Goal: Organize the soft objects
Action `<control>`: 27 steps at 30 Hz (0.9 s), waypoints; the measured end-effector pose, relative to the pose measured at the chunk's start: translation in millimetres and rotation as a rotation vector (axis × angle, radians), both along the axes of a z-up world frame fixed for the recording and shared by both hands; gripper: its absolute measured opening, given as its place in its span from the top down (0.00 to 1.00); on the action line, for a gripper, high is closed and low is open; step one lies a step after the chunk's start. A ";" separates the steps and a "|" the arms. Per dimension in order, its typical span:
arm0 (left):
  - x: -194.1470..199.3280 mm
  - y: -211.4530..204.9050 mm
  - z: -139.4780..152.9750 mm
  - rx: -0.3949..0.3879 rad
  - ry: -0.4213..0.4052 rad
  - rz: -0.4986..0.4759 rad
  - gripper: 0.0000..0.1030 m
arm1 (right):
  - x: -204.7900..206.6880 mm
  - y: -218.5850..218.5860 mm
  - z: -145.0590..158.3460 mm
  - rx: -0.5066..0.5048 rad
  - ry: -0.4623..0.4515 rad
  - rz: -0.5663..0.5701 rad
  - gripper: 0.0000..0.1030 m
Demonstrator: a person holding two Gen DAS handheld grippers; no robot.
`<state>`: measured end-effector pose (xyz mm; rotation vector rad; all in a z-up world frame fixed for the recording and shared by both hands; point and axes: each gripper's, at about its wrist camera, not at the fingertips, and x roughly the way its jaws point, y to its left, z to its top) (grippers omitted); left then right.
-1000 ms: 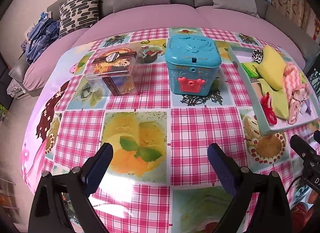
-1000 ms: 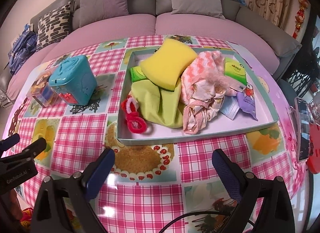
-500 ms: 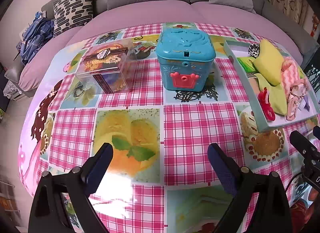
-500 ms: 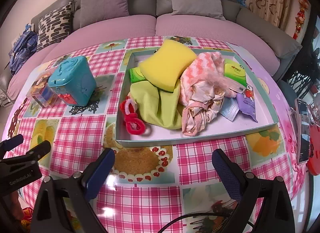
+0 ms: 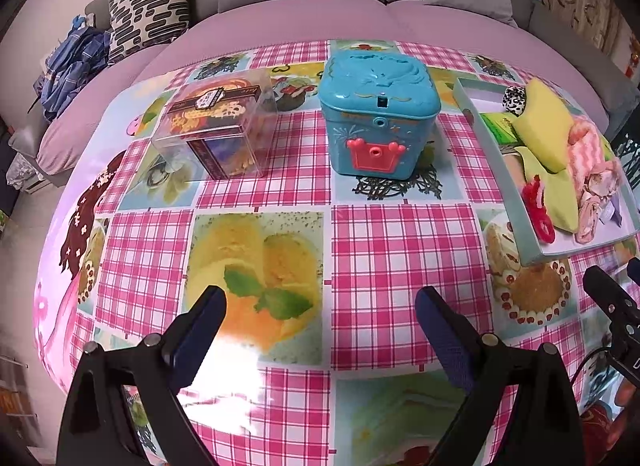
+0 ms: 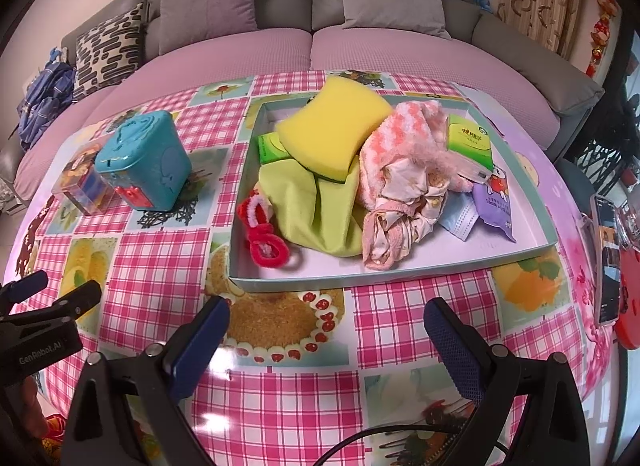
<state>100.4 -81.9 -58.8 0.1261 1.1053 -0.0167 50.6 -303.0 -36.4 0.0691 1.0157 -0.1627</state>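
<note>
Two grippers hang over the checked tablecloth [image 5: 400, 234], both spread wide with nothing between their fingers. Far left, a clear plastic box [image 5: 218, 127] with a printed label sits on the cloth, and just right of it stands a teal toy chest [image 5: 378, 121] with a red crown clasp, lid down. The left gripper [image 5: 320, 318] hovers near the table's front edge, jaws released, above a lemon picture. Further right, the right gripper [image 6: 326, 326] hovers just short of the near rim of the shallow tray [image 6: 400, 280], jaws likewise released. Inside that tray lies the soft pile: at the left end a red fuzzy loop [image 6: 262, 234], next a lime-green cloth [image 6: 316, 209] with a yellow sponge [image 6: 334, 131] resting on top, then a pink striped towel [image 6: 400, 169] bundled against them. Right of the towel come a green tissue pack [image 6: 470, 143], a blue face mask [image 6: 460, 219] and a purple packet [image 6: 494, 205]. At the far right edge, a phone [image 6: 606, 258] lies on the cloth.
</note>
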 end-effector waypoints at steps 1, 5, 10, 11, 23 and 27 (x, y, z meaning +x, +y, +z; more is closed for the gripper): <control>0.1 0.2 -0.3 0.000 0.001 0.002 0.07 | 0.0 -0.1 -0.3 0.000 0.001 0.001 0.04; 0.7 1.7 -1.2 -0.002 0.006 0.012 0.07 | 0.5 -0.2 -1.2 0.000 0.006 0.005 0.04; 0.9 2.1 -1.5 -0.003 0.007 0.016 0.07 | 0.6 -0.6 -1.2 0.000 0.006 0.005 0.04; 0.8 2.2 -1.5 -0.003 0.008 0.016 0.07 | 0.6 -0.6 -1.2 0.001 0.006 0.005 0.04; 1.2 3.5 -1.3 -0.006 0.009 0.024 0.07 | 0.2 -1.1 -2.7 0.002 0.009 0.001 0.04; 1.0 3.3 -0.3 -0.006 0.006 0.024 0.07 | 0.3 -1.3 -2.7 0.002 0.009 0.002 0.04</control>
